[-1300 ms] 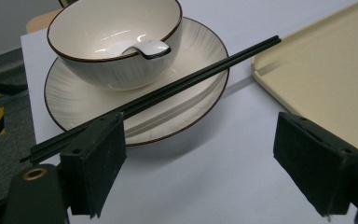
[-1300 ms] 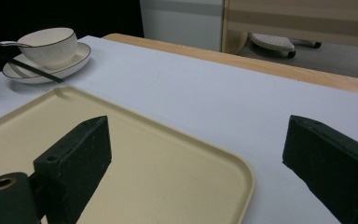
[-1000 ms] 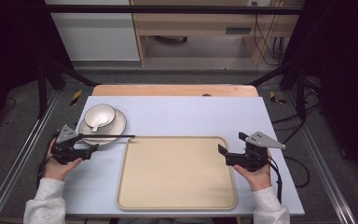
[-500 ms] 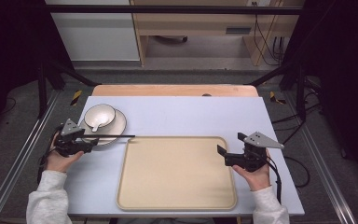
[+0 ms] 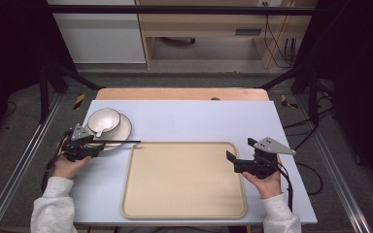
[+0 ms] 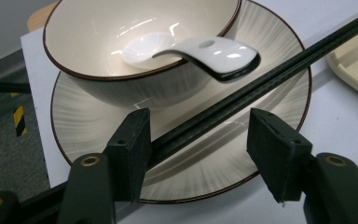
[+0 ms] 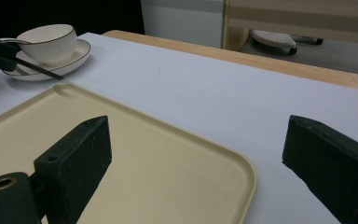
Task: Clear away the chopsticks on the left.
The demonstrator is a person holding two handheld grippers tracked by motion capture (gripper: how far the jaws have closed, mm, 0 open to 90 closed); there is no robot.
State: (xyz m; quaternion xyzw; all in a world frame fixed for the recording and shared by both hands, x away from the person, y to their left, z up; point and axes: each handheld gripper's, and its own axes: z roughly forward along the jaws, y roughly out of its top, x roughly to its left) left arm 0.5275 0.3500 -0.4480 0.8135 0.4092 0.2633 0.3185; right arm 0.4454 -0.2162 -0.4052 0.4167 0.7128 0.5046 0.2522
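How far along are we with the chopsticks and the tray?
Done: nothing sits on the beige tray yet; the bowl with its white spoon is on the plate. In hand: the left gripper has its open jaws astride the black chopsticks lying across the plate, one jaw against them. Left: closing and lifting. The right gripper hovers open over the tray's edge.

A beige tray (image 5: 184,179) is seen on the table (image 5: 199,116), flanked by the left gripper (image 5: 93,148) near a plate (image 5: 119,131) with a bowl (image 5: 104,121) and, apparently open-jawed, the right gripper (image 5: 233,162).
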